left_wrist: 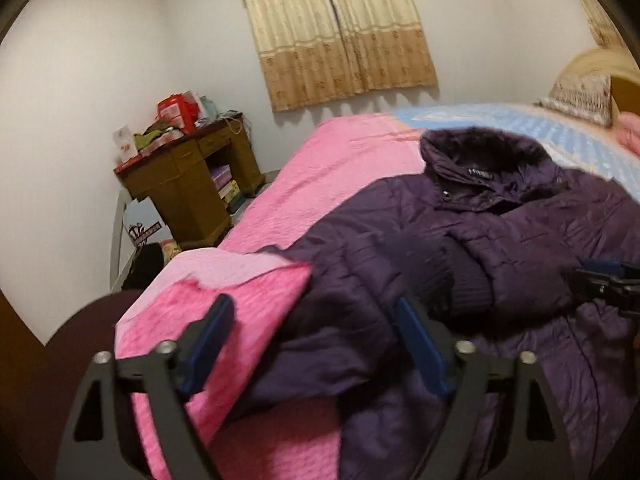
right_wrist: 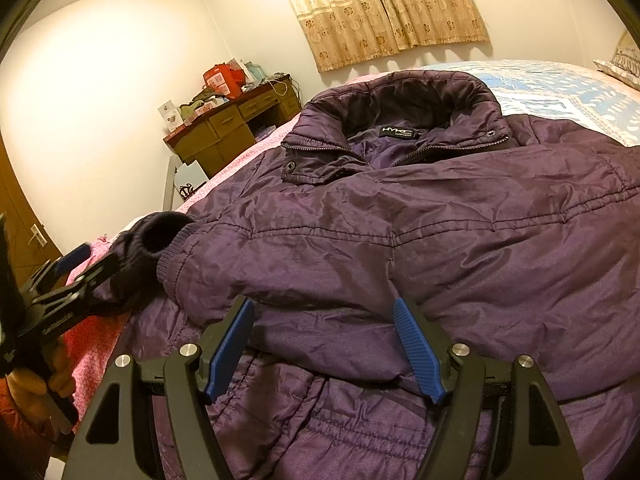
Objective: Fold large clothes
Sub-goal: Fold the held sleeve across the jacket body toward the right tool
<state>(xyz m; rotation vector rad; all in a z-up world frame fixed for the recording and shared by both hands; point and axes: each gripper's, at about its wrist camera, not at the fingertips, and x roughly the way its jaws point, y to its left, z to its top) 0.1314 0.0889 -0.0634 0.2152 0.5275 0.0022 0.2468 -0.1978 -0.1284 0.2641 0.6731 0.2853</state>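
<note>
On the bed, left wrist view: purple padded jacket (left_wrist: pixel 500 232) lies spread over a pink blanket (left_wrist: pixel 320 168), collar toward the far wall, front side up. One sleeve is folded across the chest, its dark ribbed cuff (left_wrist: pixel 460 276) resting near the middle. Left gripper (left_wrist: pixel 316 344) hangs low over the near edge, jaws wide apart, nothing between them; the left finger is over pink blanket, the right over purple fabric. Picture is motion-blurred. Right gripper (left_wrist: pixel 612 284) shows only in part at the right edge, over the jacket. Wooden desk (left_wrist: pixel 192 184) piled with clutter stands by the far wall, curtain (left_wrist: pixel 340 32) above the bed. Blue patterned sheet (left_wrist: pixel 540 128) beyond the collar.

Right wrist view: jacket (right_wrist: pixel 400 220) fills most of the frame, collar open, a label visible inside. Right gripper (right_wrist: pixel 324 344) has jaws apart, blue pads either side of a fold of the sleeve, not pressing on it as far as can be seen. Left gripper (right_wrist: pixel 80 268) at the left edge, jaws open just beside the cuff (right_wrist: pixel 160 240), held by a hand (right_wrist: pixel 40 380)
</note>
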